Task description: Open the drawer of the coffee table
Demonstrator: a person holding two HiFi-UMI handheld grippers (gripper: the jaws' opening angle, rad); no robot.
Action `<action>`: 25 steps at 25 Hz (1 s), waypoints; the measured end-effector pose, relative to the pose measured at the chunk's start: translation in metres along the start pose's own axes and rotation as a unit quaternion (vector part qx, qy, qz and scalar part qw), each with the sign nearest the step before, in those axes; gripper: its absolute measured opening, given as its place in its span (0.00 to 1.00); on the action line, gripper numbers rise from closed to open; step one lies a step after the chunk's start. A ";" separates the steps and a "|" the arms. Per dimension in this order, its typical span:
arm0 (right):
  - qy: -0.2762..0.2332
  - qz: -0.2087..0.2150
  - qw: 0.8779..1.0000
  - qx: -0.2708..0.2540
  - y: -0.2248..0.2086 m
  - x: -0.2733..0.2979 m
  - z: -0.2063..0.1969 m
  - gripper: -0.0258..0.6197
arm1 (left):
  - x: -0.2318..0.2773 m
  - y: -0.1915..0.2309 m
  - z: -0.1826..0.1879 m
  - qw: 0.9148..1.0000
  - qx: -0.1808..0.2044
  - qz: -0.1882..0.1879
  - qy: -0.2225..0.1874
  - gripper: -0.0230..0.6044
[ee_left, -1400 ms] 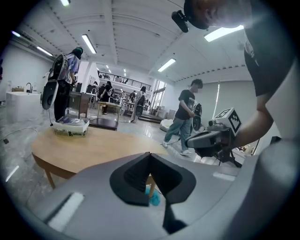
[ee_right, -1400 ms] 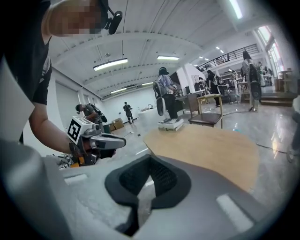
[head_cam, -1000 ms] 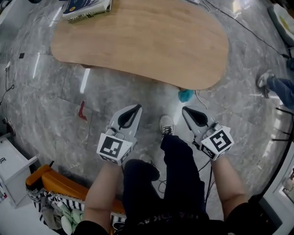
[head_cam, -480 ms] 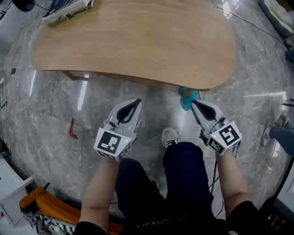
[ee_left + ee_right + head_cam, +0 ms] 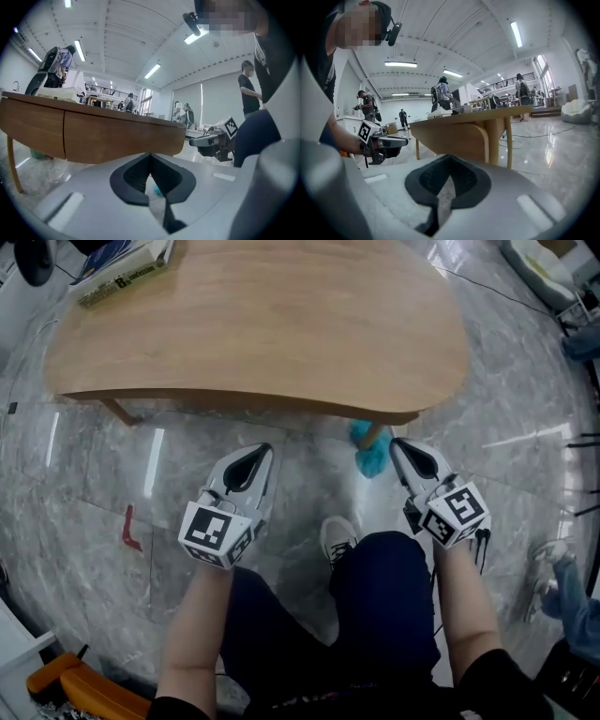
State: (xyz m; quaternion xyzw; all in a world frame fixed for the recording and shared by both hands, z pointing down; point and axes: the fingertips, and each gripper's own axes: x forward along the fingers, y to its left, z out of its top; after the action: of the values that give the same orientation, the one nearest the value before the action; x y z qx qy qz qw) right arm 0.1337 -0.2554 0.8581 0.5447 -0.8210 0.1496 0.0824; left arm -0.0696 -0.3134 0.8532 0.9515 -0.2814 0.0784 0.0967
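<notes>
A wooden coffee-table surface (image 5: 262, 324), rounded and long from left to right, stood on a glossy grey marbled floor (image 5: 84, 474) in a strip-lit hall, with a book (image 5: 127, 266) at its far left corner. The left claw (image 5: 263, 451) and right claw (image 5: 397, 446) were fully closed, empty, just short of the near edge. The closed drawer (image 5: 119, 138) faced the left claw, its long axis along that edge.

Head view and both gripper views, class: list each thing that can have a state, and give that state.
Drawer: closed, front flush with the coffee table.
Left claw: shut, empty, short of the table.
Right claw: shut, empty, short of the table.
</notes>
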 end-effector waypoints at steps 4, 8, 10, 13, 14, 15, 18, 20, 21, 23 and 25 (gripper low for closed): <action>-0.005 -0.028 0.999 0.015 -0.014 -0.003 -0.007 0.04 | -0.003 -0.003 -0.003 1.000 -0.004 -0.002 -0.002 0.03; -0.008 -0.047 0.998 0.027 -0.026 -0.005 -0.007 0.13 | -0.007 -0.002 -0.005 1.000 -0.002 -0.003 -0.002 0.03; -0.007 -0.056 0.998 0.024 -0.031 -0.004 -0.007 0.13 | -0.009 -0.001 -0.006 1.000 -0.002 0.000 -0.002 0.03; -0.010 -0.070 0.997 0.026 -0.043 -0.006 -0.005 0.19 | -0.010 -0.001 -0.007 1.000 -0.002 0.005 -0.002 0.03; -0.010 -0.071 0.997 0.027 -0.046 -0.005 -0.005 0.21 | -0.010 -0.002 -0.008 1.000 -0.003 0.006 -0.002 0.03; -0.009 -0.070 0.997 0.026 -0.048 -0.003 -0.004 0.23 | -0.010 -0.002 -0.008 1.000 -0.004 0.007 -0.001 0.03; -0.001 -0.062 0.998 0.014 -0.053 0.007 -0.002 0.30 | -0.010 -0.002 -0.009 1.000 -0.005 0.009 0.000 0.03; 0.000 -0.054 0.998 0.011 -0.056 0.015 0.002 0.35 | -0.010 0.001 -0.008 1.000 -0.004 0.010 0.003 0.04; 0.001 -0.049 0.999 0.008 -0.057 0.019 0.004 0.37 | -0.010 0.002 -0.008 1.000 -0.004 0.011 0.003 0.04; 0.005 -0.033 0.999 -0.001 -0.056 0.026 0.007 0.37 | -0.010 0.004 -0.006 1.000 -0.005 0.014 0.004 0.04; 0.011 -0.018 1.000 -0.014 -0.051 0.031 0.008 0.37 | -0.010 0.004 -0.005 1.000 -0.006 0.016 0.004 0.04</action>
State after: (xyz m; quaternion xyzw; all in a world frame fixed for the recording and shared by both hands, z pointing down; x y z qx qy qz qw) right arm 0.1689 -0.3033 0.8678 0.5565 -0.8122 0.1427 0.1014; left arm -0.0805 -0.3105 0.8563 0.9459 -0.2968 0.0819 0.1019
